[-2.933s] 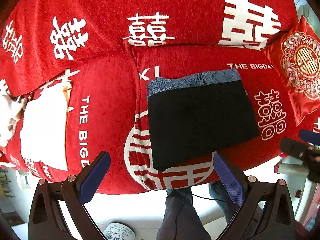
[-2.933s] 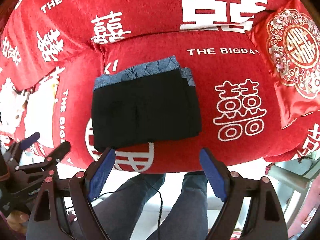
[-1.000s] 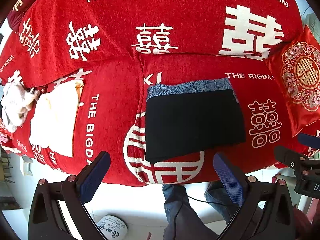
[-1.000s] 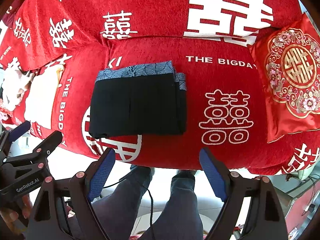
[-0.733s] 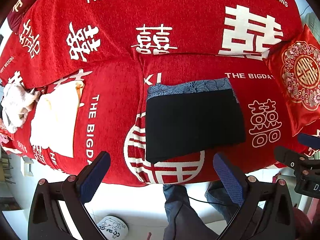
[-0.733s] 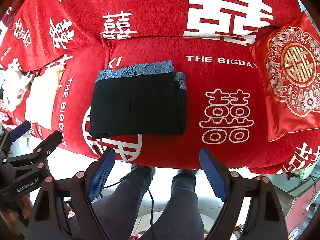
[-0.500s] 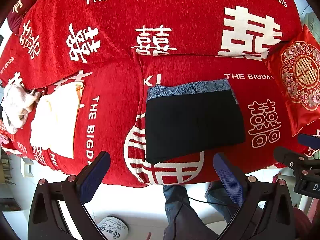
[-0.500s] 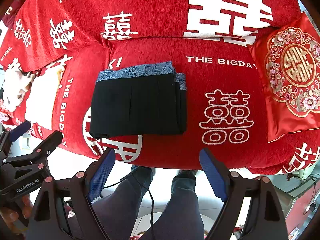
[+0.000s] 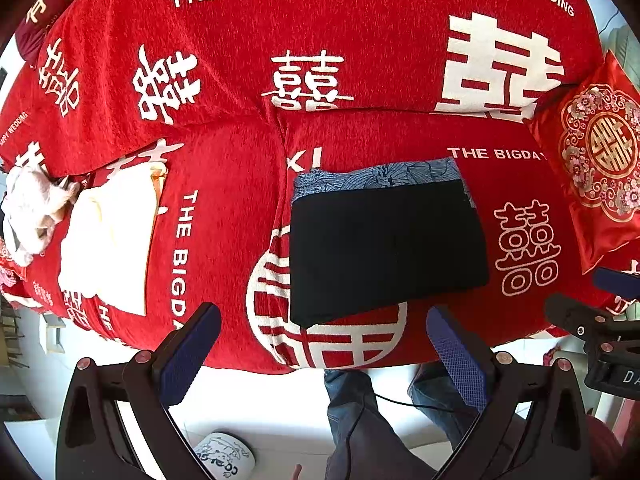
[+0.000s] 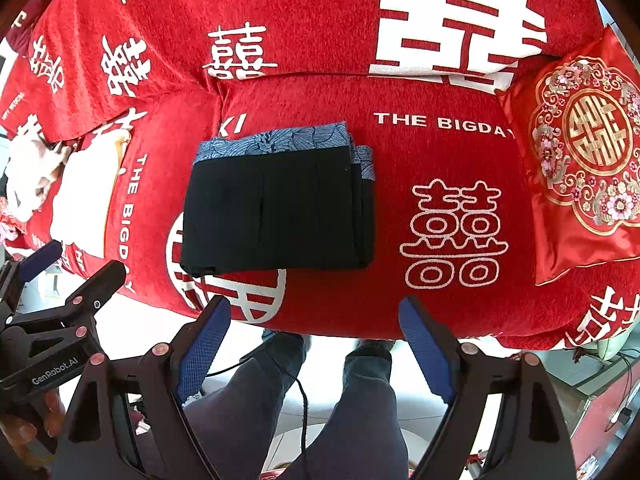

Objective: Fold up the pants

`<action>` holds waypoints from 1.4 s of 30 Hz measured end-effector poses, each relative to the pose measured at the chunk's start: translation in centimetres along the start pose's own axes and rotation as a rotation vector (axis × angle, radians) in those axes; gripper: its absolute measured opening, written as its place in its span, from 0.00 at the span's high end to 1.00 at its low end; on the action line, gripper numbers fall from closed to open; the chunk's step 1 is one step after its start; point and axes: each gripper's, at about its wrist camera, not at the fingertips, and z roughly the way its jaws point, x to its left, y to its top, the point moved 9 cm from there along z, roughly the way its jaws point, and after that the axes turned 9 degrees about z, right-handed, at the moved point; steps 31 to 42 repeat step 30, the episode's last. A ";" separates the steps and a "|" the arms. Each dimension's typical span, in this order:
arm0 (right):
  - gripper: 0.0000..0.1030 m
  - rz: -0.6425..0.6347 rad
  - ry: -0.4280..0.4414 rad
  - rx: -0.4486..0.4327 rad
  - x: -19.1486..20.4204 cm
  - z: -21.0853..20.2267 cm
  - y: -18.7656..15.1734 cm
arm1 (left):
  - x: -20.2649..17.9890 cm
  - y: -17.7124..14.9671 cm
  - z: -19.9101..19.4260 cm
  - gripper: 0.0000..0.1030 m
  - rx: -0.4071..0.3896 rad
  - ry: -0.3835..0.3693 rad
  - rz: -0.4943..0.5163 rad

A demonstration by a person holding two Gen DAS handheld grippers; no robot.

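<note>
Nearest the cameras: left gripper (image 9: 322, 350) and right gripper (image 10: 314, 350), two total, both with jaws spread wide and nothing between them, hanging out past the sofa's front edge, over the person's legs (image 10: 360, 404).
Just beyond them: the pants (image 10: 278, 210), one pair, already a compact black rectangle lying flat on the red seat cushion (image 10: 440, 152), blue patterned band along the far edge.
Which way it lies: up and ahead of both tools, long axis running left to right across the seat, stacked layers showing on its right side.
Who's closer: honestly about even; it sits pretty much centred ahead of each gripper.
My read: folding looks finished, neither tool touches the cloth.
Further left: one cream folded garment (image 9: 108, 240), one white crumpled one (image 9: 30, 212).
Far right: one embroidered pillow (image 10: 584, 164).
Farthest: the sofa backrest (image 9: 320, 40).
</note>
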 end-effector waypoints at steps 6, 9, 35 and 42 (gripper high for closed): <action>0.14 0.002 -0.001 0.000 0.0 0.0 0.0 | 0.0 0.0 0.0 0.00 0.000 0.001 -0.002; 0.14 0.001 0.000 0.000 0.1 0.0 0.0 | 0.0 0.0 0.0 0.00 0.001 0.001 -0.003; 0.14 -0.005 0.000 0.002 0.3 0.0 0.2 | -0.5 0.3 -0.1 0.00 -0.005 -0.017 -0.011; 0.14 -0.005 0.000 0.002 0.3 0.0 0.2 | -0.5 0.3 -0.1 0.00 -0.005 -0.017 -0.011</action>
